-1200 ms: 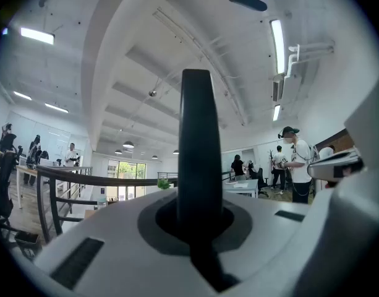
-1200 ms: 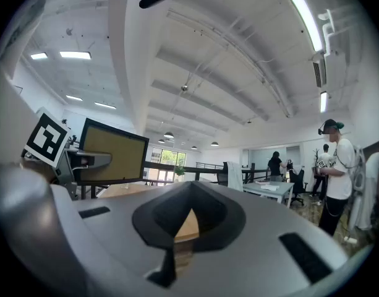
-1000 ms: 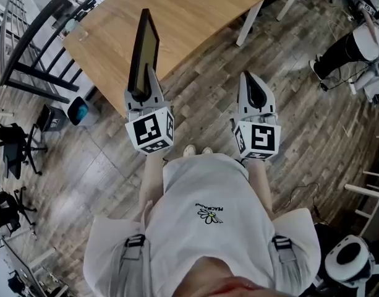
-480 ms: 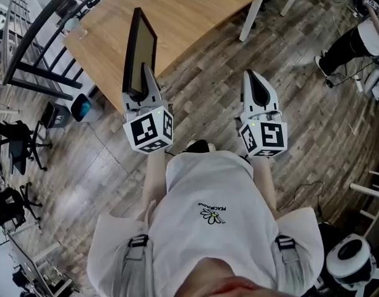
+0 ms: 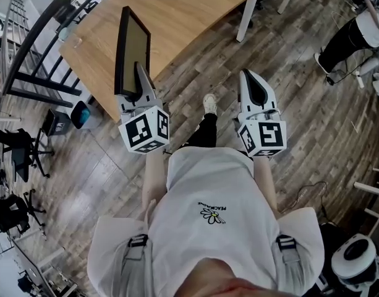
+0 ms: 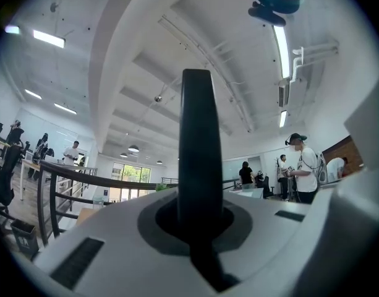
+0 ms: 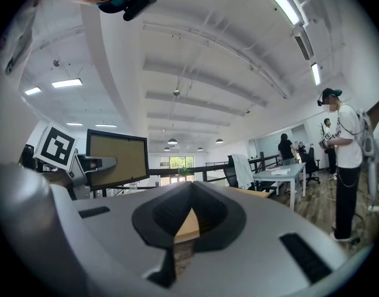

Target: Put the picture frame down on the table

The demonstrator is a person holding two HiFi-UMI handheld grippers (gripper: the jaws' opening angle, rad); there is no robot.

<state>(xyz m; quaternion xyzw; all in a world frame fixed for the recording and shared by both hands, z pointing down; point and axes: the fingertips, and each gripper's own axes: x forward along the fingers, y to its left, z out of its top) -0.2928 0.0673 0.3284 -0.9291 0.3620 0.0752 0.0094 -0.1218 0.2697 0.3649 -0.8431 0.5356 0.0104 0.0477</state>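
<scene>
Table (image 5: 195, 11): one, of light wood with white legs, seen whole only in the head view. The right gripper view shows just a corner of it, through the small gap behind the jaw tips.

Frame (image 5: 130, 51): one, black-edged with a tan panel. It stands upright on its short edge above the table's near edge and off the tabletop. The head view shows it slantwise. The left gripper view shows only its thin dark edge rising from the jaws. The right gripper view alone shows its flat face.

Grippers: two. The left gripper (image 5: 138, 74), at the table's near edge, has its jaws clamped on the frame's lower end. The right gripper (image 5: 251, 79) is off the table, over the floor beside it, with its jaws together and nothing between them.
</scene>
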